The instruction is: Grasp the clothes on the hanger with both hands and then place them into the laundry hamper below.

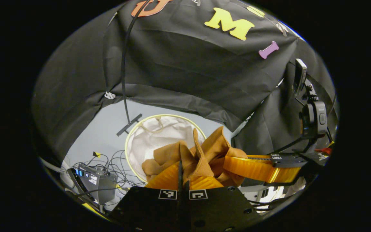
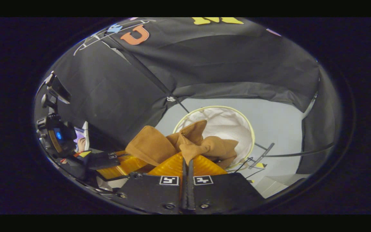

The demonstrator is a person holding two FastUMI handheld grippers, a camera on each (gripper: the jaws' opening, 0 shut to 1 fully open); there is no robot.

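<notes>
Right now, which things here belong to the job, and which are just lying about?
Job: brown garment, pinched by the left tool and the right tool; white hamper below it.
Lying about: grey box, loose cables on the floor.

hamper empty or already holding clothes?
Looks empty: the hamper shows bare white lining; the brown garment hangs bunched above it, pinched by both grippers.

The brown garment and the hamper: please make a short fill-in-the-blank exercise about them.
1. Both grippers are shut on the brown ____.
2. The left gripper and the right gripper hold it above the ____ hamper.
3. The hamper's opening has a ____ shape.
4. The hamper stands on the ____.

Missing words: garment; white; round; floor
</notes>
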